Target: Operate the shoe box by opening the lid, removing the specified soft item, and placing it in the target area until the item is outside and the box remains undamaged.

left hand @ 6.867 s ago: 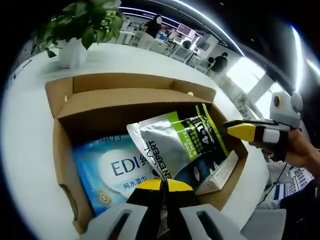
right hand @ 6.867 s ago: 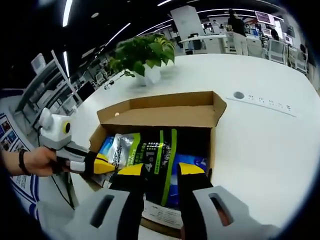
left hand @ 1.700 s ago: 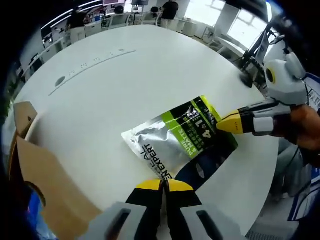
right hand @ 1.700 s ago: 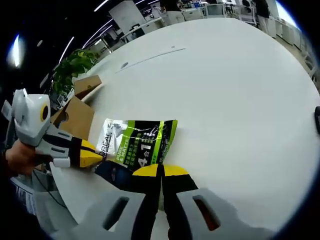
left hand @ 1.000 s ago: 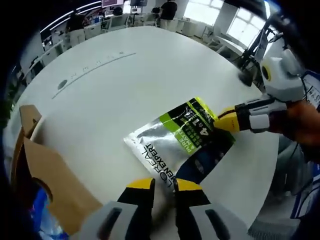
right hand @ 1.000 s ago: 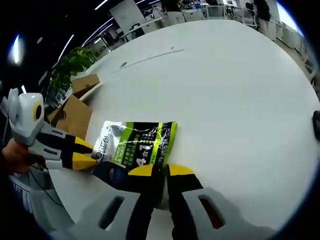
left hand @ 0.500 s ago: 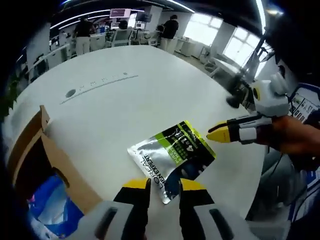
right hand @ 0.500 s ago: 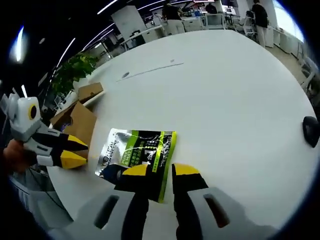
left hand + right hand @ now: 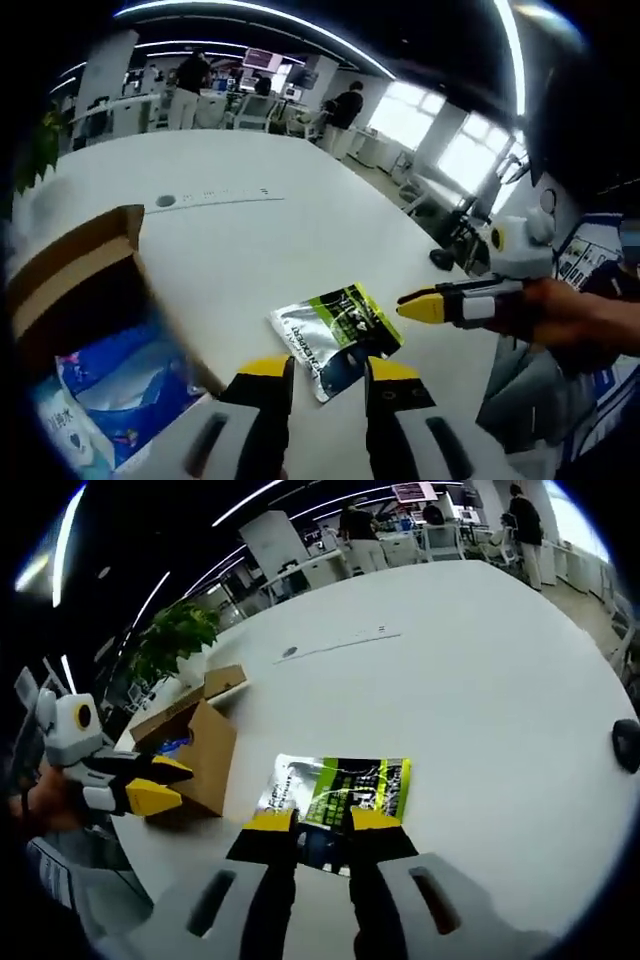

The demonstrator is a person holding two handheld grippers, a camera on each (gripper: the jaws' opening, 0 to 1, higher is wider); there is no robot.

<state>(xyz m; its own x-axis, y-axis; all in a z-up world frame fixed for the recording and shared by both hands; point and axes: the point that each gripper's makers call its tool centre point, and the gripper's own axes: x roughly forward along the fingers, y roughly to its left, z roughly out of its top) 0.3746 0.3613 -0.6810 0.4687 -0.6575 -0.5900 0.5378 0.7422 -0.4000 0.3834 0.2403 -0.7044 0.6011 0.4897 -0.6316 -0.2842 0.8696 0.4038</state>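
You are lifting both grippers away from the pouch, which is now lying flat on the white table beside the open box. Your left gripper and right gripper are both hovering with jaws parted, gripping nothing.
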